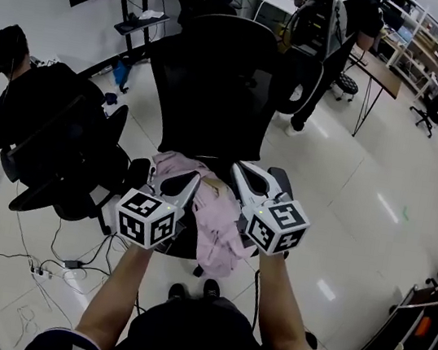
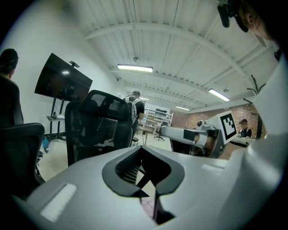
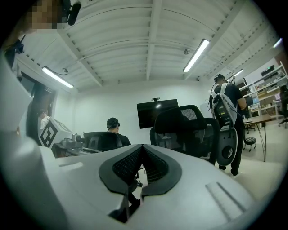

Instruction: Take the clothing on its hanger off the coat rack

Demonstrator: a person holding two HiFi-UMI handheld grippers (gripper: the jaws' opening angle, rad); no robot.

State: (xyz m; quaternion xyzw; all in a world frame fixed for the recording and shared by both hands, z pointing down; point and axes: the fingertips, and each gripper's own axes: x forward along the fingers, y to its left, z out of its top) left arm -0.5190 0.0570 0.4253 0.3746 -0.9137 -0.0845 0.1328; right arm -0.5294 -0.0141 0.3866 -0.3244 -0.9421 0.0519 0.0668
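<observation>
Pink clothing (image 1: 217,226) heaped on black chair (image 1: 216,87), left tool (image 1: 193,180) and right tool (image 1: 240,169) both closed over it

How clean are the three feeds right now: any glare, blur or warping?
Head view: sharp, with glare streaks on the floor. Left gripper view: fisheye-bent, dark corners, foreground soft. Right gripper view: same bending, bright lamp, mosaic patch top left.
</observation>
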